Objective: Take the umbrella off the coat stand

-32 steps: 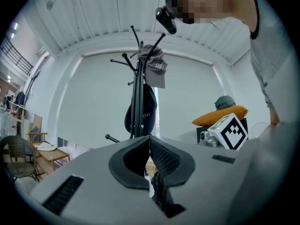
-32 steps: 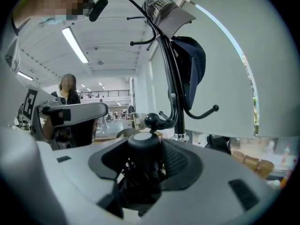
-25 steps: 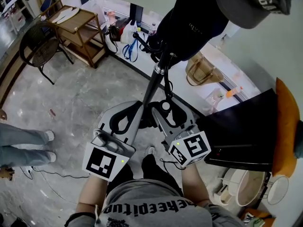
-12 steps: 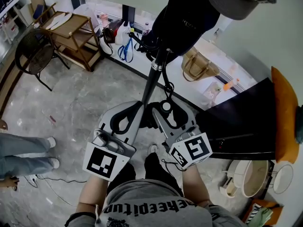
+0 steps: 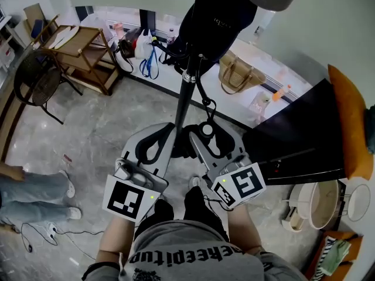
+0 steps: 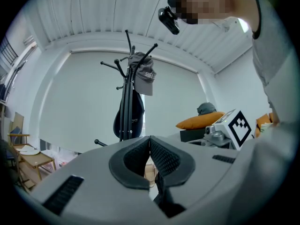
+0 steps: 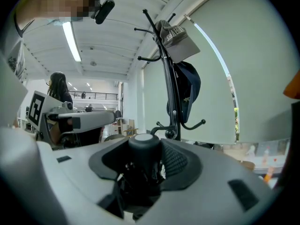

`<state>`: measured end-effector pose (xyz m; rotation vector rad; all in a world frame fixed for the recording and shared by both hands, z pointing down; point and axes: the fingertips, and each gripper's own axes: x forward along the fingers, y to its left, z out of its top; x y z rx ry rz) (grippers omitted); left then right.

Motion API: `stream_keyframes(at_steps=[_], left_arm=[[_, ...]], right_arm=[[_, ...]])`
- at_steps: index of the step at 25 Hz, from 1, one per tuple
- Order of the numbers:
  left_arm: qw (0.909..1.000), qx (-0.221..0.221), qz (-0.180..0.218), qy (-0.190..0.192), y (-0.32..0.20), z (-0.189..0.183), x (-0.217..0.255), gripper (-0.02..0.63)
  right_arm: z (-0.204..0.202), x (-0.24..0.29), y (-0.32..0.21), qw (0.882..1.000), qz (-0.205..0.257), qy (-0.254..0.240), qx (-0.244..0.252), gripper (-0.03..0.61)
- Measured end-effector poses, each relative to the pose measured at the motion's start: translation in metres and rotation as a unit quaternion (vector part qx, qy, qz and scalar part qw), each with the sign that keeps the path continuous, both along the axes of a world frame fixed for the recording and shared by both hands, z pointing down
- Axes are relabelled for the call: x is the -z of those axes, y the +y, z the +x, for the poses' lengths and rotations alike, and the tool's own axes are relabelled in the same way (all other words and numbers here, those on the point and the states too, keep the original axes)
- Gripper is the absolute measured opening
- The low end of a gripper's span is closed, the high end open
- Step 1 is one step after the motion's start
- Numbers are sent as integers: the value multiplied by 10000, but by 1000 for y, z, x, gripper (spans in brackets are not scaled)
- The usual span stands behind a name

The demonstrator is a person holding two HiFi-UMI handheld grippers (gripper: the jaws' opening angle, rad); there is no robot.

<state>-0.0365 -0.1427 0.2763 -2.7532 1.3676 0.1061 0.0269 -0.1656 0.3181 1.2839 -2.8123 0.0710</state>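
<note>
Where the person stands on the pale marbled floor [image 5: 88,122], both tools are held level and side by side just near of the coat stand [image 5: 184,95], whose dark pole rises between them in the head view. The right hand-held gripper [image 5: 205,134] is clenched around the folded black umbrella [image 7: 144,143]: the right gripper view shows the round, flat-topped handle standing up between the two ribbed pads, with bunched black fabric below it. From that handle a thin cord [image 5: 206,105] loops away toward the pole; I cannot tell whether it hangs on a hook or runs free. The umbrella itself sits just right of the pole, close to a low hook of the stand. The left hand-held gripper [image 5: 167,130] is closed with nothing in it; in the left gripper view its tips meet at the far end and only a narrow slit shows behind them. It lies right beside the pole on the left. Higher on the stand hang a dark bag [image 5: 217,22] with small white lettering and, above it, a grey cap [image 6: 143,74]. Far left stand a wooden trolley [image 5: 82,43] and a black chair [image 5: 38,75]; a tan handbag [image 5: 237,75] sits to the far right of the pole, and an orange cushion [image 5: 345,122] lies at the right edge.
</note>
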Motion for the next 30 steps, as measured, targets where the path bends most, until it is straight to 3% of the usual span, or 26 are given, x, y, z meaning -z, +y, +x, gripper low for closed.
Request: stream_keyframes(at_steps=[14, 30], left_arm=[[9997, -209, 71, -46, 7, -18, 5, 17], [10000, 29, 34, -59, 4, -48, -1, 17]], right_arm=[[-3, 21, 21, 9992, 202, -133, -332, 207], [-7, 27, 24, 9988, 253, -160, -386, 207]])
